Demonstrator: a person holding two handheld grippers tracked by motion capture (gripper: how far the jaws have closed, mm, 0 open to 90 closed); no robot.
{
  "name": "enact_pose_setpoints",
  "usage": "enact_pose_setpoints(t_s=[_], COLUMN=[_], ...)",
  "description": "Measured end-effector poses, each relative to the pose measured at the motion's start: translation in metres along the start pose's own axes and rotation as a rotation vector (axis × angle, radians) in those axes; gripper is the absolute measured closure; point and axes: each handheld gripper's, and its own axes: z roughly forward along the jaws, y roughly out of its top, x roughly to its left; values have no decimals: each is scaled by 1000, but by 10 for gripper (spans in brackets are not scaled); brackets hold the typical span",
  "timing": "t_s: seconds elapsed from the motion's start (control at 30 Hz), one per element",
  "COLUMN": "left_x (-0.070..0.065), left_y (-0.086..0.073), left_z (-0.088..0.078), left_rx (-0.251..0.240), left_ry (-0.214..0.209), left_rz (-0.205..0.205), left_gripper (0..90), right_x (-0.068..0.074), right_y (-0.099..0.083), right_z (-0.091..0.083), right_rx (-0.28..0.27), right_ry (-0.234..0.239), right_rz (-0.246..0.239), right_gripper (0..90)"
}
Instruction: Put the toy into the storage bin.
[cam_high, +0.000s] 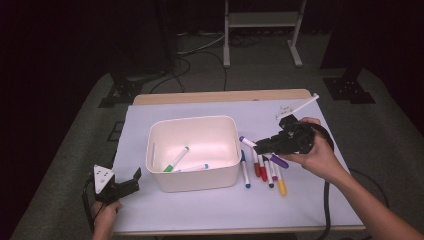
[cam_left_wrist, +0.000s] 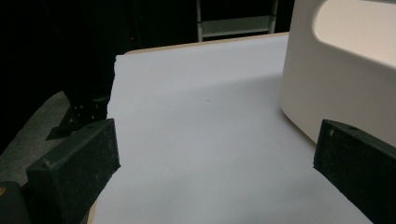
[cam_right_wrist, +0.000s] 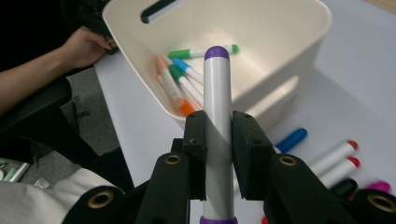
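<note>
Left gripper (cam_high: 131, 181) sits low at the near-left corner of the table (cam_high: 210, 210), jaws wide apart, nothing between them; in the left gripper view its pads frame bare white tabletop with the bin wall just off to one side. Middle: white bin (cam_high: 156, 134) holds a green marker (cam_high: 176, 159) and a blue-tipped one (cam_high: 192, 167); the right gripper view also shows an orange one (cam_right_wrist: 175, 95) in there. Right of the bin, a row of loose markers (cam_high: 263, 170) lies on the table: blue, red, pink, yellow caps. Right gripper (cam_high: 259, 146) is raised above that row, just beside the bin's right rim, jaws clamped tight on a purple marker (cam_right_wrist: 217, 112). Marker sticks out past the pads toward the bin, purple cap end forward.
</note>
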Motion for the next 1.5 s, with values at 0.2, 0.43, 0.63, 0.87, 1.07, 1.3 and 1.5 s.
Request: enact_pose_setpoints(t_s=[0.2, 0.43, 0.63, 0.87, 1.07, 1.3, 1.5], left_x=[0, 0, 0, 0, 0, 0, 0], left_y=[0, 0, 0, 0, 0, 0, 0], left_z=[0, 1, 1, 1, 1, 1, 1], left_rx=[1, 1, 1, 2, 0, 2, -1], left_ry=[0, -1, -1, -2, -2, -2, -1], left_rz=[-3, -8, -9, -8, -5, -6, -7], left_gripper=[0, 0, 0, 0, 0, 0, 0], right_x=[13, 28, 33, 35, 37, 38, 39], right_y=[21, 48, 63, 72, 78, 84, 90], right_z=[11, 27, 47, 70, 87, 100, 114], right_rx=[27, 58, 78, 103, 132, 148, 164], right_ry=[19, 53, 94, 119, 129, 141, 156], right_rz=[-51, -106, -119, -142, -154, -166, -176], right_gripper=[754, 754, 754, 754, 754, 754, 754])
